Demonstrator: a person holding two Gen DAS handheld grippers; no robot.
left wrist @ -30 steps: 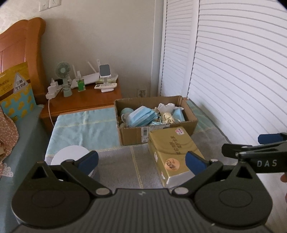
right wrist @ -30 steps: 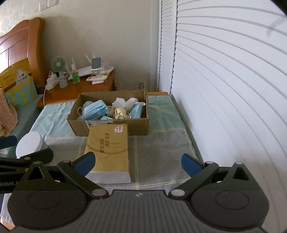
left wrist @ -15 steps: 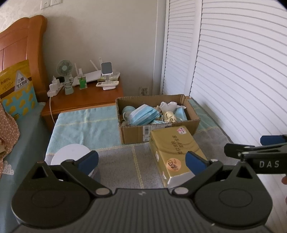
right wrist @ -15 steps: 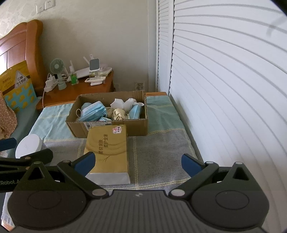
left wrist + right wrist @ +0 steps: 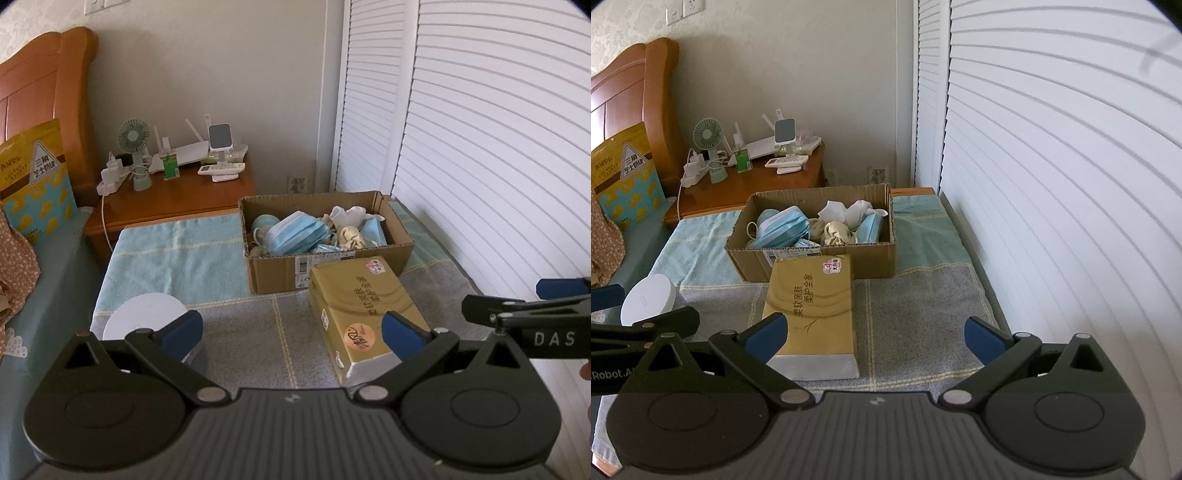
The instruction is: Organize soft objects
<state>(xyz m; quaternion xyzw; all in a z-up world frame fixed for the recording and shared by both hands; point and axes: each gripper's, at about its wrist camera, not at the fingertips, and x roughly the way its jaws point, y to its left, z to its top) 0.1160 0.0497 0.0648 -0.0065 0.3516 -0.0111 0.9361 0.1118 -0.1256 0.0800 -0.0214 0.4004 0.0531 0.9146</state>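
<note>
I have both tools held back from the work, nothing in either. My left gripper [image 5: 291, 330] stands with its jaws spread wide and empty, and my right gripper [image 5: 873, 334] is the same — wide apart, bare pads.

Straight ahead of the right gripper, just past its left finger, lies the tissue pack [image 5: 814, 306], flat on the grey cloth [image 5: 916, 314]; from the left gripper it sits ahead and toward the right finger. Its far end is touching or nearly touching the front wall of the cardboard box [image 5: 827, 260], which already holds face masks [image 5: 783, 229] and some crumpled white and beige cloth. A white round container [image 5: 146, 314] sits just beyond my left gripper's left finger.

I judge this a pause before a reach, or a finish — I can't tell which. If the pack is next, I'd need to come forward and down and straddle its width; it is soft, so I'd close gently.
</note>
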